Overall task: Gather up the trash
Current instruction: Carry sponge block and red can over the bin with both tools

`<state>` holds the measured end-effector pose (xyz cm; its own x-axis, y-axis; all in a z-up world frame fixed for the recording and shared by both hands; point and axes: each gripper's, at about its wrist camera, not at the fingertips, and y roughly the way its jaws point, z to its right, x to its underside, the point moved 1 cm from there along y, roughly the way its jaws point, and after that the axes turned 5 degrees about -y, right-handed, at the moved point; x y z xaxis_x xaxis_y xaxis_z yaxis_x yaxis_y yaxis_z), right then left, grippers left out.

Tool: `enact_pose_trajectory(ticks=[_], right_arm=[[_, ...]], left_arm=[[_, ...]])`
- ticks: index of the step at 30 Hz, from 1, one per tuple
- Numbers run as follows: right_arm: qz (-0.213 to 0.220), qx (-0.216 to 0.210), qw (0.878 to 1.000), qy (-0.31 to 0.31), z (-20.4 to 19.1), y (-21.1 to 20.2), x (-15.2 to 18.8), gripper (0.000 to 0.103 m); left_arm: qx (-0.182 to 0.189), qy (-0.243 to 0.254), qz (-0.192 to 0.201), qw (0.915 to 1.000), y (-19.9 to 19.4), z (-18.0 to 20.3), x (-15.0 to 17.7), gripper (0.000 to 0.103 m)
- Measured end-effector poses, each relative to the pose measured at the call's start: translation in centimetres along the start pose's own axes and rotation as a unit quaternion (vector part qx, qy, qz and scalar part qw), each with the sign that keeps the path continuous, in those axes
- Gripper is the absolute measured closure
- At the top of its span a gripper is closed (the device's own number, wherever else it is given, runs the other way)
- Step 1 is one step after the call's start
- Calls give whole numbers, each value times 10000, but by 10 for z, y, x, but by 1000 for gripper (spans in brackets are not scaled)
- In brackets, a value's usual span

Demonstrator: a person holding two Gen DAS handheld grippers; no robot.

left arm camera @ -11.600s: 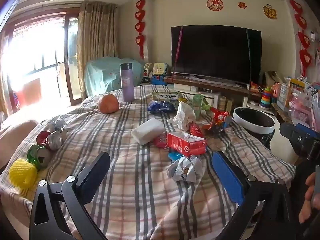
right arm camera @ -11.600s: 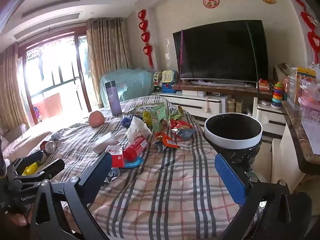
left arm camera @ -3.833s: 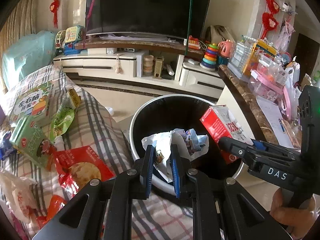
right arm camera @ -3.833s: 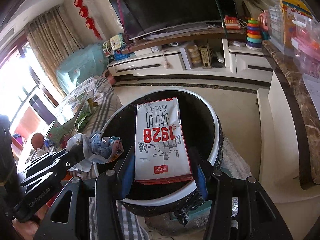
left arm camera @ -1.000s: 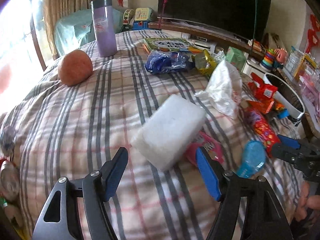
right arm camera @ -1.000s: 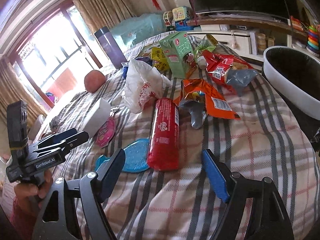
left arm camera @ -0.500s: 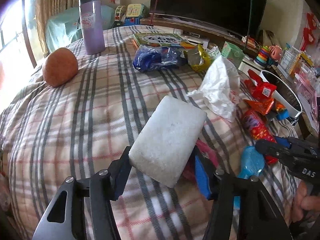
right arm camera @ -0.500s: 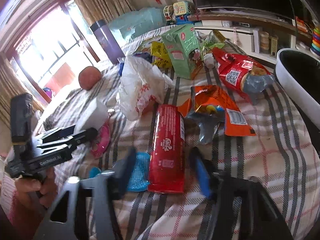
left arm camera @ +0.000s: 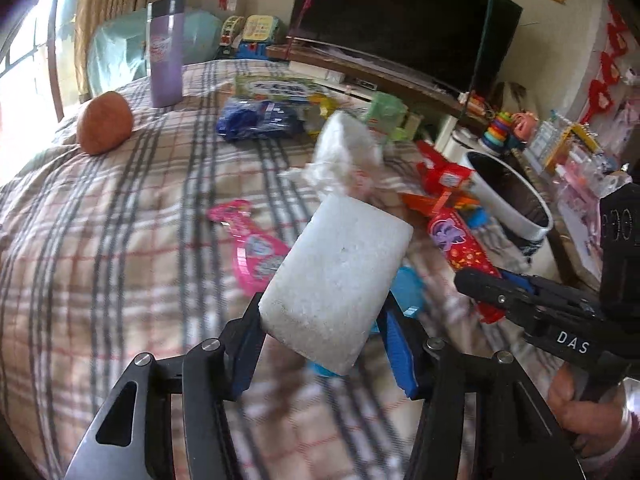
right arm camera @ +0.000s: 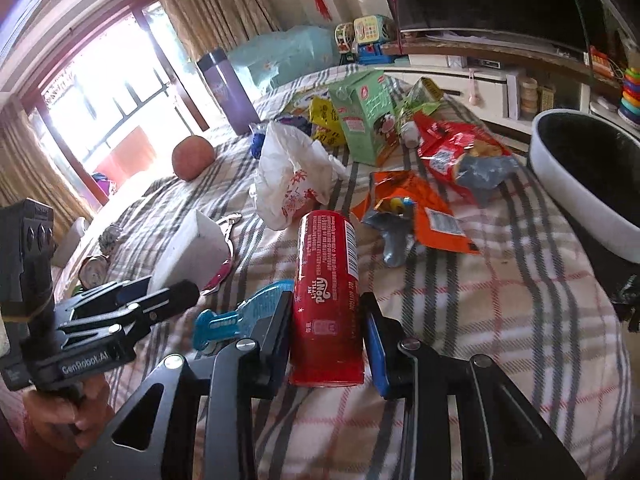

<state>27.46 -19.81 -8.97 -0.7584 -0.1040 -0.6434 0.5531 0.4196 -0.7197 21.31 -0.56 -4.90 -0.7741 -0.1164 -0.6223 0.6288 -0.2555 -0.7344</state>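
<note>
A white foam block (left arm camera: pixel 340 280) is clamped between the pads of my left gripper (left arm camera: pixel 320 344) and hangs tilted above the plaid tablecloth (left arm camera: pixel 120 240). The right wrist view shows the same block (right arm camera: pixel 188 252) in the left gripper (right arm camera: pixel 160 292). A red snack tube (right arm camera: pixel 328 304) lies on the cloth between the fingers of my right gripper (right arm camera: pixel 326 340). Its jaws are closing and both pads touch the tube's sides. From the left wrist view, the right gripper (left arm camera: pixel 480 280) sits over the red tube (left arm camera: pixel 464 248). The white-rimmed black bin (right arm camera: pixel 580 216) stands off the table's right edge.
A white plastic bag (right arm camera: pixel 292 176), green carton (right arm camera: pixel 366 116), orange wrapper (right arm camera: pixel 420 204) and red snack bag (right arm camera: pixel 452 152) litter the table beyond the tube. A blue plastic piece (right arm camera: pixel 248 312) and pink pack (left arm camera: pixel 256 248) lie nearby. A purple flask (left arm camera: pixel 165 52) and orange ball (left arm camera: pixel 105 123) sit far left.
My left gripper closed on the foam block and lifted it off the cloth toward the right. My right gripper's fingers narrowed from wide apart onto the red tube.
</note>
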Motion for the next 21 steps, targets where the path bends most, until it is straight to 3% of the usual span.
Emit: enact_pose_trajectory(ticks=[21], right_arm=[[395, 546, 9953, 699, 68, -74, 28, 70]], left_arm=[[572, 509, -244, 9968, 26, 89, 2, 50]])
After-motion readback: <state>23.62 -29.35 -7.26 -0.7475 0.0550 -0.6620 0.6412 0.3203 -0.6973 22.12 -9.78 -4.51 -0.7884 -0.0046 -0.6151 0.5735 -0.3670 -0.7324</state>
